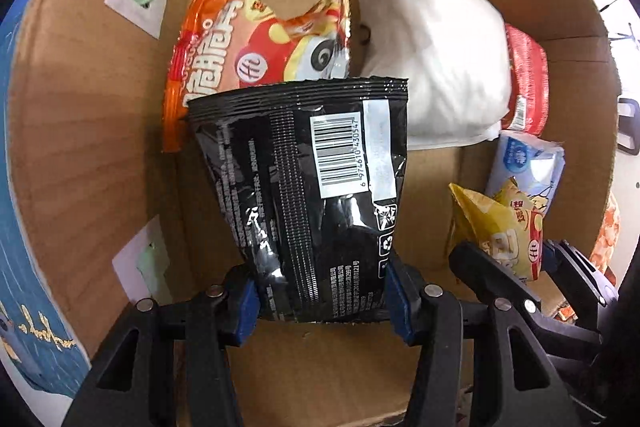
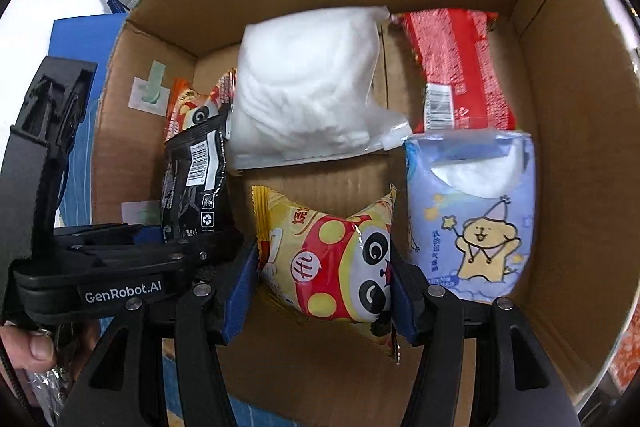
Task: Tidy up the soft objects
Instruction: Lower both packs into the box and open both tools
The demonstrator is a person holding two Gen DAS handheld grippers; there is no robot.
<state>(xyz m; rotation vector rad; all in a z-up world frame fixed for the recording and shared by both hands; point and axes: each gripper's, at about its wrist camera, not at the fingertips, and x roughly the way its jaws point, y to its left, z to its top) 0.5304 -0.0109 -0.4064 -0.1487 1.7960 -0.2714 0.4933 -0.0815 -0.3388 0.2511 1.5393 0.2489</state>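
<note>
While both tongs are inside the cardboard box, each is clenched on a snack bag: the left tongs pinch the lower end of the black packet near the box's left wall, and the right tongs squeeze the yellow panda bag at the box's near middle. Behind them lie the orange bag in the far left corner, the white pillow pack at the far middle, the red packet in the far right corner and the blue tissue pack by the right wall.

Both bags look air-filled, so a tight squeeze might burst one or let it slip sideways. With the two tongs so close together, they could knock each other on release.

Whether either bag rests on the box floor cannot be told. The black packet's front is turned away, and the orange bag is partly covered by it.
</note>
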